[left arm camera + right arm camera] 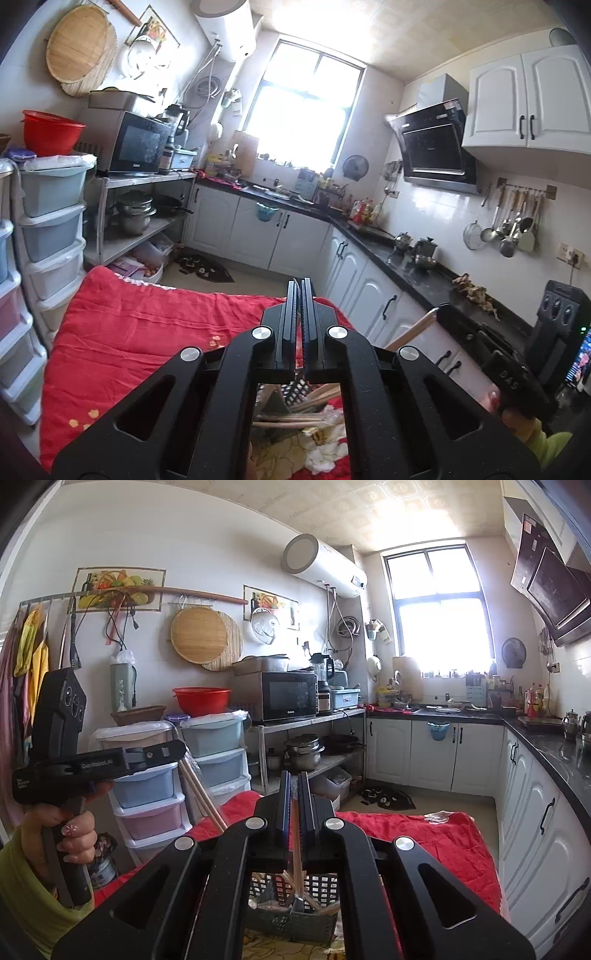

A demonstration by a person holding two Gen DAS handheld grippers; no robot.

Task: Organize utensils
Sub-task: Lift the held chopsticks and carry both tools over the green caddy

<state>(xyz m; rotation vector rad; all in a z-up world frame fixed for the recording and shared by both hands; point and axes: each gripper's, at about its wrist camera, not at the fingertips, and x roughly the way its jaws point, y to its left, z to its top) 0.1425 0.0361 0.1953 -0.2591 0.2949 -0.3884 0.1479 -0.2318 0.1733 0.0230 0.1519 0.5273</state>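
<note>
Setting: kitchen with white cabinets, a bright window, and a red quilt [424,834] spread as the work surface.
Basket: a dark mesh basket [295,919] sits on the quilt's near edge, below both grippers, with wooden utensils inside.
Right gripper [294,786]: jaws nearly closed on a pair of chopsticks [297,849] that run down into the basket.
Left gripper [300,295]: jaws pressed almost together; the right-wrist view shows it clamping chopsticks, ends slanting down.
Risk: thin sticks could pivot or slip in the pads; lowering crooked might snag the mesh or tip the basket.
Hidden: basket contents are mostly masked by the gripper bodies; compartments cannot be made out.
</note>
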